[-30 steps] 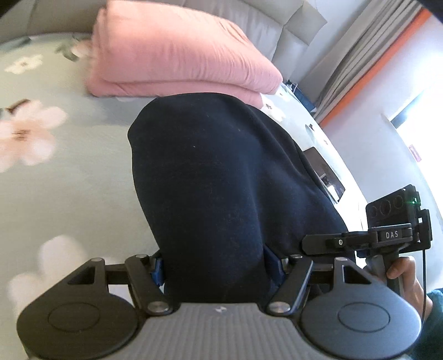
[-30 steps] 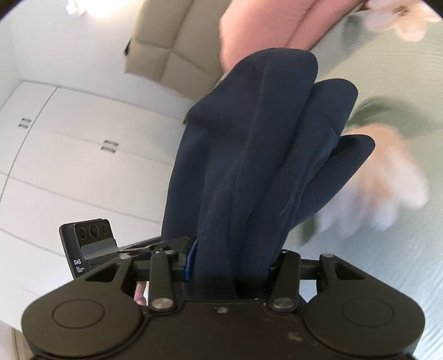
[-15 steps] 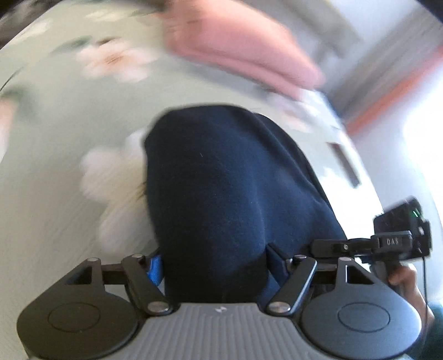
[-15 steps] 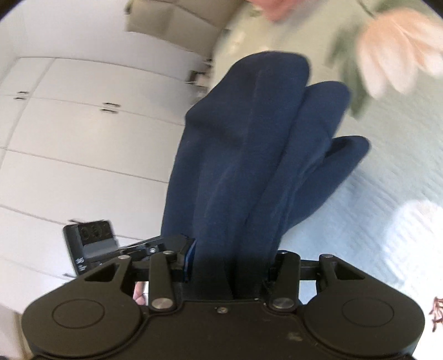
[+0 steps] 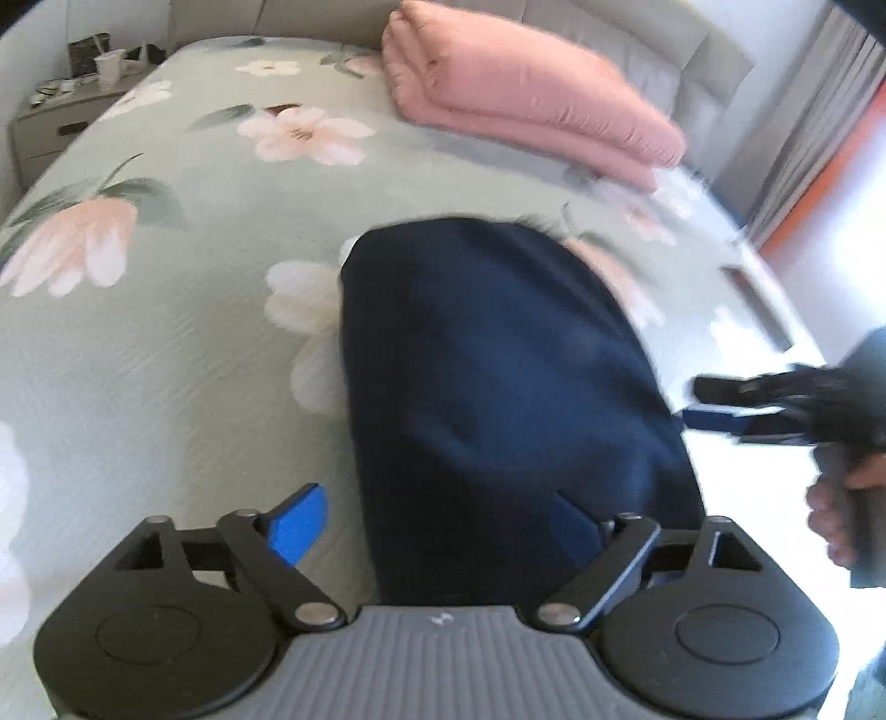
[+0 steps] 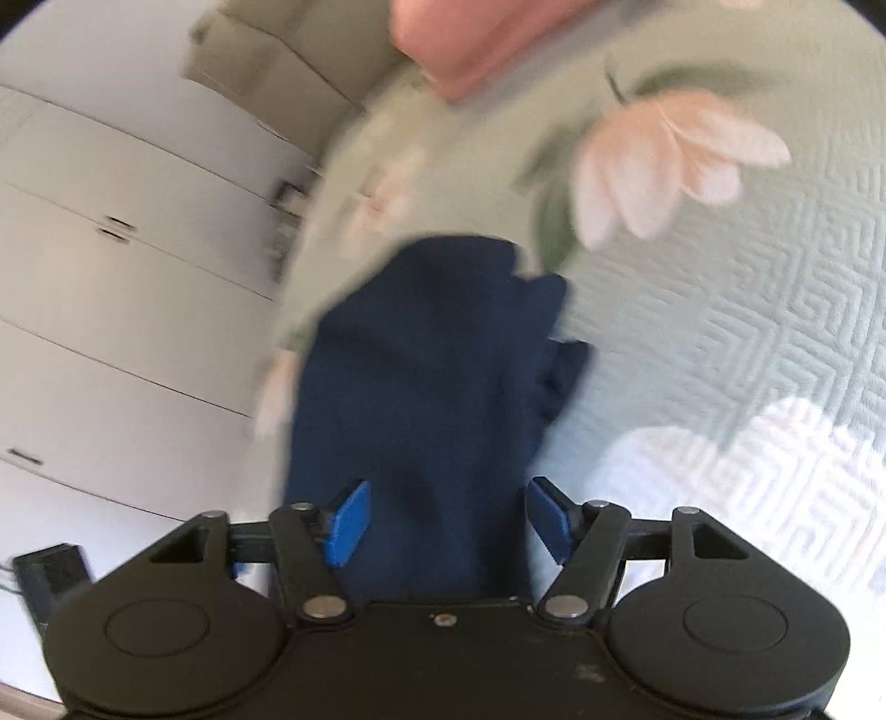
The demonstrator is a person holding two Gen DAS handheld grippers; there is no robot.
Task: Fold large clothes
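Left wrist view: the navy garment [image 5: 498,387] lies in a folded heap on the green flowered bedspread [image 5: 183,343], and everything else is placed from it. Beyond it, toward the headboard, sits a folded pink quilt [image 5: 520,105]; far to its upper left stands a bedside cabinet [image 5: 50,122] with a white cup [image 5: 109,66] on top. Grey curtains [image 5: 814,111] hang off to its upper right. The left gripper [image 5: 443,523] points steeply down at the garment; its jaws have just been opening, and they stand wide, with the cloth between them. The left blue pad is clear of the cloth, while the right pad is half sunk in the dark fabric (contact there is hard to judge). To the garment's right, the right gripper [image 5: 775,410] comes in blurred, a hand [image 5: 836,498] on its grip, cut off by the edge.

Right wrist view: the garment [image 6: 432,387] fills the middle, its far end in 2 or 3 loose lobes on the bedspread [image 6: 720,310]. White wardrobe doors [image 6: 111,277] lie left of it, the quilt [image 6: 476,39] above. The right gripper [image 6: 446,518] has also just been opening; both blue fingers [image 6: 350,520] stand apart, flanking the cloth without pinching it. Motion blur smears the far edges.
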